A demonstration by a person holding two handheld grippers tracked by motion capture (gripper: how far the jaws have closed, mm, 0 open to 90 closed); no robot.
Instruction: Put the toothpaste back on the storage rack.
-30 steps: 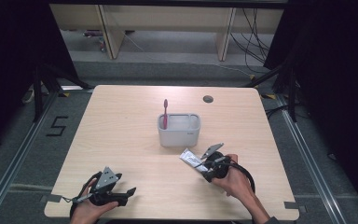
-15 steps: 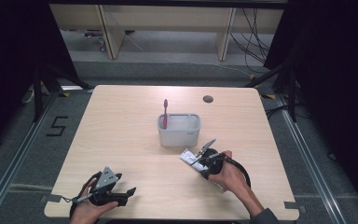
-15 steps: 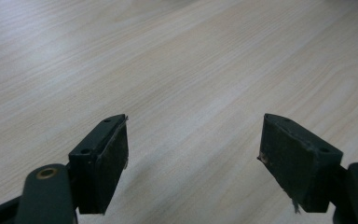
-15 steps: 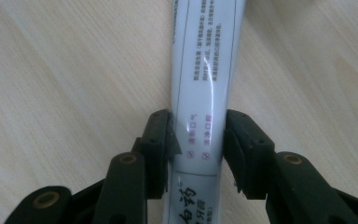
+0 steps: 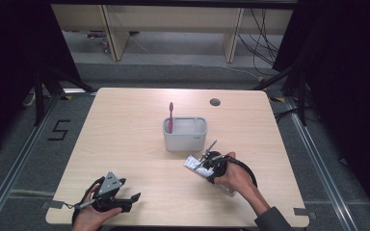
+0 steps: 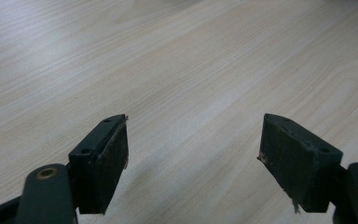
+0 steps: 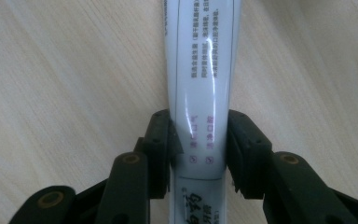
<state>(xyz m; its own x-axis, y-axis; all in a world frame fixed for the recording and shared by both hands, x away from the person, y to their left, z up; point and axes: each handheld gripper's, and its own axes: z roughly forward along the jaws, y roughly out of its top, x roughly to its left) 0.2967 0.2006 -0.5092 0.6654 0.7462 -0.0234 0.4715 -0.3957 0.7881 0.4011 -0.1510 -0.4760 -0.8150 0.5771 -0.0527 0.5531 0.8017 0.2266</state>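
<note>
The right gripper (image 5: 206,162) is down on the table (image 5: 125,139), just in front of the grey bin (image 5: 185,134), and in the right gripper view its two black jaws sit on either side of a white toothpaste tube (image 7: 204,79) that lies flat on the wood. The jaws have just been closing, and both pads now look pressed against the tube's sides, near the lower end of its printed body (small pink and dark lettering runs along it, too fine to read). From the high view the tube (image 5: 191,163) pokes out to the left of the gripper, its crimped end toward the table's middle, close to the bin but not touching it. A pink toothbrush (image 5: 170,117) stands upright in the bin's left side. Over at the near left corner, the left gripper (image 5: 125,202) rests low in the person's hand, jaws spread wide over bare wood, nothing between them.
</note>
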